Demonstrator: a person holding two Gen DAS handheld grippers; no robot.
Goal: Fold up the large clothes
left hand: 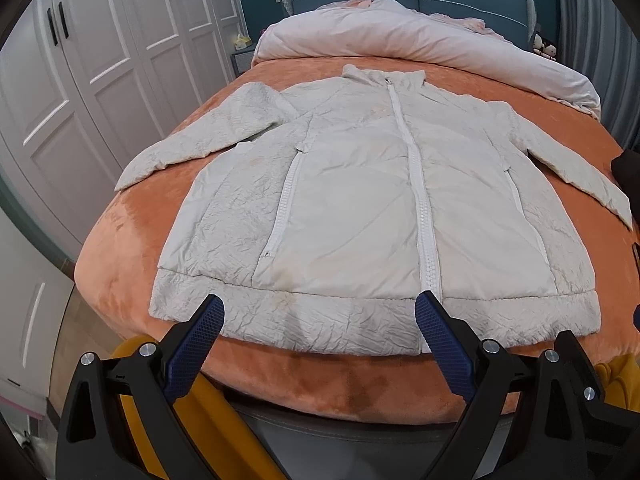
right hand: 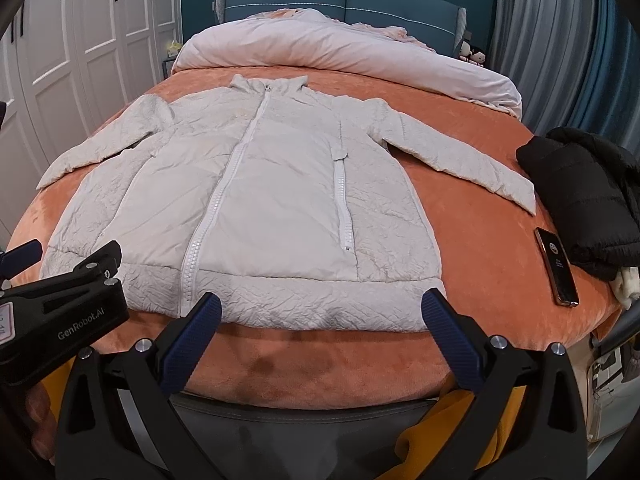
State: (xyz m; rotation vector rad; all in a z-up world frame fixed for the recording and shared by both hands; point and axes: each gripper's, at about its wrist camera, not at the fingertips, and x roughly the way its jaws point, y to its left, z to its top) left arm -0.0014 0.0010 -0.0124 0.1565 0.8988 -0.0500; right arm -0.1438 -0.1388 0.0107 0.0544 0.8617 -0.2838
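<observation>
Both sets of fingers spread wide and empty, left gripper [left hand: 319, 312] and right gripper [right hand: 321, 310] poised over the hem of the white coat [right hand: 256, 200], spread flat, zipped, sleeves out, on the orange bed [right hand: 480, 240]. Best begun at a sleeve: pinch near the cuff, sweep across the chest, keep clear of the black jacket [right hand: 588, 196] and phone [right hand: 557, 266].

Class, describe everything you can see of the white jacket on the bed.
The white jacket is a long, padded coat with crinkled fabric, a closed white front zip, two zipped pockets and a stand-up collar. It lies flat, front up, on the orange bedspread, sleeves spread outward, hem nearest the cameras. Neither gripper touches it.
</observation>
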